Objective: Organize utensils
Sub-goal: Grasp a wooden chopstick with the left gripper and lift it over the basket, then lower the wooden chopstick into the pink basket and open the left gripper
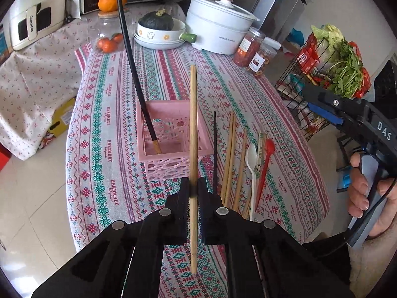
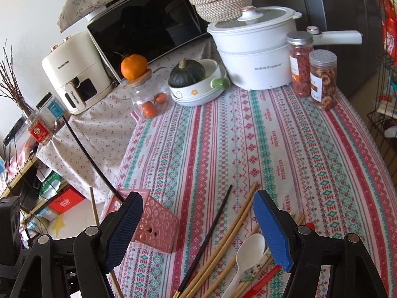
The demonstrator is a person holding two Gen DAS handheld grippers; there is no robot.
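Note:
My left gripper (image 1: 194, 186) is shut on a wooden chopstick (image 1: 193, 129) that points forward over the pink basket (image 1: 171, 157). A black chopstick (image 1: 134, 69) leans in the basket. On the cloth to the right lie another black chopstick (image 1: 215, 154), several wooden chopsticks (image 1: 230, 159), a white spoon (image 1: 252, 168) and a red spoon (image 1: 266, 161). My right gripper (image 2: 198, 226) is open above the loose utensils: black chopstick (image 2: 211, 233), wooden chopsticks (image 2: 233, 231), white spoon (image 2: 248, 255). The basket (image 2: 156, 226) sits by its left finger. The right gripper also shows at the right in the left wrist view (image 1: 322, 111).
At the table's far end stand a white pot (image 2: 253, 54), two jars of dried food (image 2: 322, 79), a bowl with a green squash (image 2: 193, 79) and a glass jar with oranges (image 2: 148, 99). A wire rack of vegetables (image 1: 330, 69) stands right of the table.

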